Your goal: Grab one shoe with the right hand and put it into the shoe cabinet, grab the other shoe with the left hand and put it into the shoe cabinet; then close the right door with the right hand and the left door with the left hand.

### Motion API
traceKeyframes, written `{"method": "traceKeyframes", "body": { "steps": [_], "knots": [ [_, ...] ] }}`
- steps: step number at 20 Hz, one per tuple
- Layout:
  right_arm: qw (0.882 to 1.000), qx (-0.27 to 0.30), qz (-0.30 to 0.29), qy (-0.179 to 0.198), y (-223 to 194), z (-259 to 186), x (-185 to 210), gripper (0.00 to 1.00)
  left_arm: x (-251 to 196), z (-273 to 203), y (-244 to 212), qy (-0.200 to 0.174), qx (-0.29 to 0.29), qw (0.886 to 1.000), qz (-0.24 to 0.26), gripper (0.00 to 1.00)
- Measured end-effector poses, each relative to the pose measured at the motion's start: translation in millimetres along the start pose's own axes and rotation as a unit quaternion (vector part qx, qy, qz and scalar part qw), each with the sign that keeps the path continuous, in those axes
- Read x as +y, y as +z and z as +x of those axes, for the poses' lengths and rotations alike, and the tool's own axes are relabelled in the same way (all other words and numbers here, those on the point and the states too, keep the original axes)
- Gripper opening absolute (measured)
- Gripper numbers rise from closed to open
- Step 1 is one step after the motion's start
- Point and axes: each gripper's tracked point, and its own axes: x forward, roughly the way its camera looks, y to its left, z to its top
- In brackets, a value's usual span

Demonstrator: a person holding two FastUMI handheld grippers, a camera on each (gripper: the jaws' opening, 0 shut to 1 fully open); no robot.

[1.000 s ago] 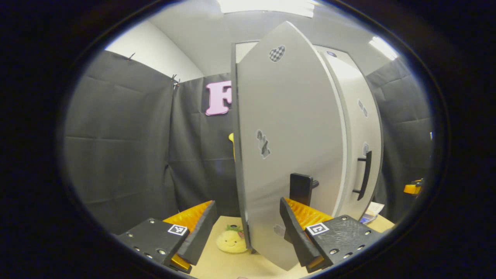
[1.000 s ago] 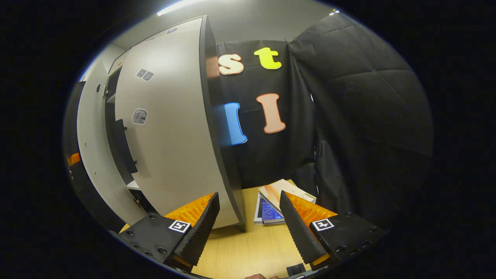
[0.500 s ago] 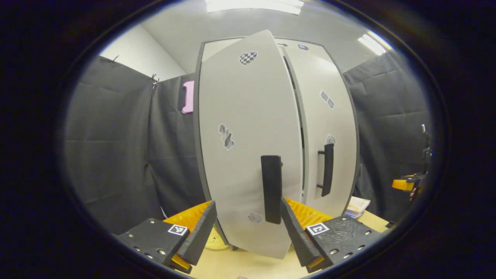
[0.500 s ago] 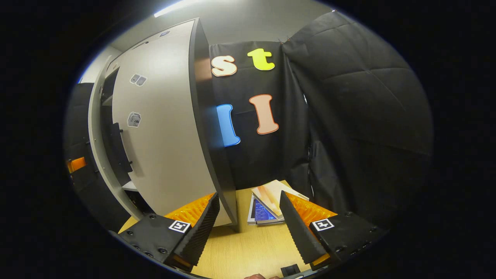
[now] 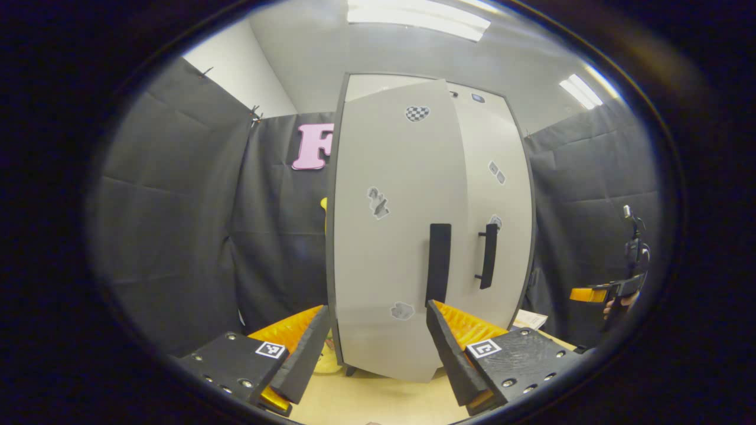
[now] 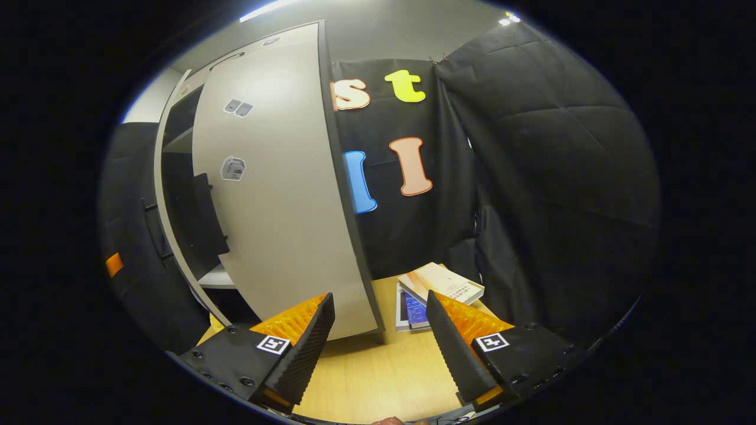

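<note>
Grey left door hangs slightly ajar before the left gripper, fingers spread, empty; last step, a push flush; right door looks nearly closed; right gripper spread over the counter; shoes hidden.

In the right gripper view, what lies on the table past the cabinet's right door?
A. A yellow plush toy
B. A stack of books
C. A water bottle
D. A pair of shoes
B: a stack of books lies on the table just beyond the right door, between the open tongs of the right gripper.
</note>
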Motion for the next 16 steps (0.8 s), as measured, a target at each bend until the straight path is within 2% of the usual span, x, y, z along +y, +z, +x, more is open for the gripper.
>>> {"method": "traceKeyframes", "body": {
  "steps": [6,10,16],
  "knots": [
    [0.999,-0.024,-0.029,0.016,2,0,45,0.98,18,-33,-2,0.013,-0.041,0.998,-0.041,0.93],
    [0.997,-0.035,-0.055,0.045,-8,-7,86,0.98,41,-56,-21,0.055,-0.034,0.998,-0.028,0.93],
    [0.996,-0.018,-0.064,0.061,-39,-18,115,0.98,48,-75,-44,0.059,-0.007,0.998,-0.030,0.94]
  ]
}}
